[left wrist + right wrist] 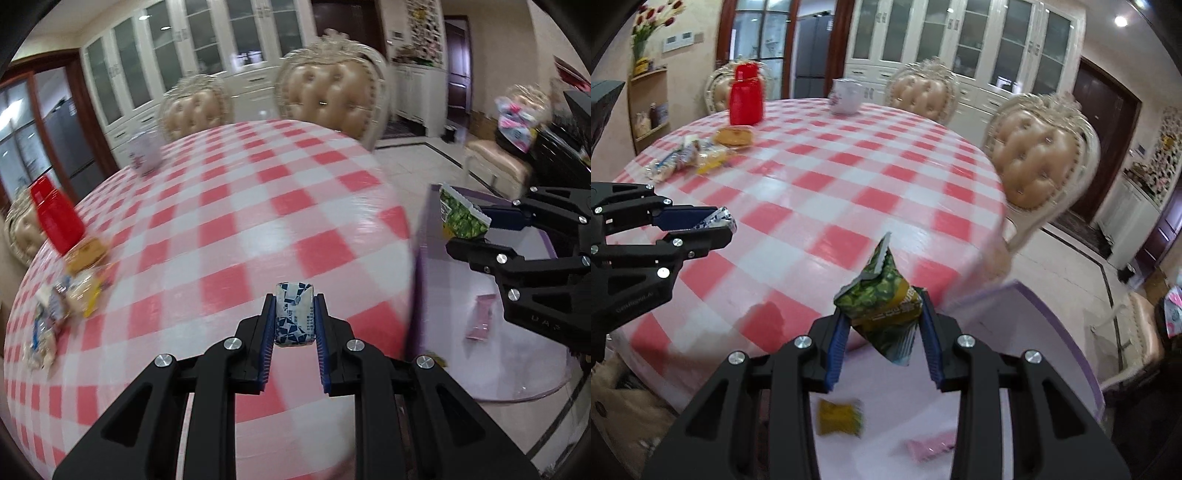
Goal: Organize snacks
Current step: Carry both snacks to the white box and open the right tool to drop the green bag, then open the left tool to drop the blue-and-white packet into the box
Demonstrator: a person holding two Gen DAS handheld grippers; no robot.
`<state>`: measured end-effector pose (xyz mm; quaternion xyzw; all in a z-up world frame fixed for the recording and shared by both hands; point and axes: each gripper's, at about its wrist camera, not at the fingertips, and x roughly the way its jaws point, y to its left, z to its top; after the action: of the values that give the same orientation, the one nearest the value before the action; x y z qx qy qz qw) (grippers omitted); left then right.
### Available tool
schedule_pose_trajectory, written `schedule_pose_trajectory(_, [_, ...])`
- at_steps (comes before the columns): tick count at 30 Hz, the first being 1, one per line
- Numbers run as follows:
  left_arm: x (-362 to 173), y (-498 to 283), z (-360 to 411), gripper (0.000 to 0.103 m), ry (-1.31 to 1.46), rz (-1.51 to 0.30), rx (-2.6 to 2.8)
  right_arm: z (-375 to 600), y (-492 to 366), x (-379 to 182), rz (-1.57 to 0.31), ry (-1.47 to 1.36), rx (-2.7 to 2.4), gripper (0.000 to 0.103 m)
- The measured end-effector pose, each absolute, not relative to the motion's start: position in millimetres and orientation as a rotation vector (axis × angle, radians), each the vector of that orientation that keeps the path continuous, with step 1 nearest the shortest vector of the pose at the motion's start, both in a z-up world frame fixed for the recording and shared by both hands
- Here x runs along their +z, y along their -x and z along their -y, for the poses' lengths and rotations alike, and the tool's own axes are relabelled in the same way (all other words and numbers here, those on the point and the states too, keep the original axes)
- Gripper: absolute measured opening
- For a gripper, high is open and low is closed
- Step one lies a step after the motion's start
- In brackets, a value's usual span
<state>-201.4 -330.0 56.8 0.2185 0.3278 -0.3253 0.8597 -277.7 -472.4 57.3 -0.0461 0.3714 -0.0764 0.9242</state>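
Note:
My left gripper [294, 314] is shut on a small blue-and-white candy [294, 314], held above the red-checked table [229, 206]. My right gripper [886, 321] is shut on a green snack packet [882, 306], hanging over the edge of a purple-rimmed box [1067, 332]. In the left wrist view the right gripper [476, 229] and its green packet [461, 218] show at the right, over the same box [509, 332]. The left gripper [720, 227] with the candy [718, 219] appears at the left of the right wrist view. A pink packet [931, 446] and a yellow packet [838, 417] lie in the box.
A pile of wrapped snacks [690, 157] lies at the table's far left beside a red container [746, 94]. A white mug [846, 96] stands at the far edge. Tufted chairs [1038, 155] ring the table. The tiled floor [424, 158] lies beyond the box.

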Motion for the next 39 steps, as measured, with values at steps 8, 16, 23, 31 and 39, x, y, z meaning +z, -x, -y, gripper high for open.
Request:
schedule_pose_trajectory(8, [45,239,396,0.018,-0.537,-0.694,-0.866,535,313,38,-0.792,0.009,-0.279,0.037])
schedule_pose_trajectory(16, [30,258,427,0.018,-0.527,-0.740,-0.996,568,329,25,-0.815,-0.038,-0.351,0.037])
schedule_pose_trajectory(23, [30,235,408,0.088,-0.357,-0.773,-1.056,571,328,31,-0.801,-0.024,-0.423,0.076])
schedule_pose_trajectory(31, [63,144,309,0.091,0.095,-0.888,-1.008,550,315,48,-0.758,-0.018,-0.374,0.077])
schedule_pose_trajectory(39, [55,68,159,0.091,0.582,-0.972,-0.912,460,253,58,-0.769,0.057,-0.151,0.077])
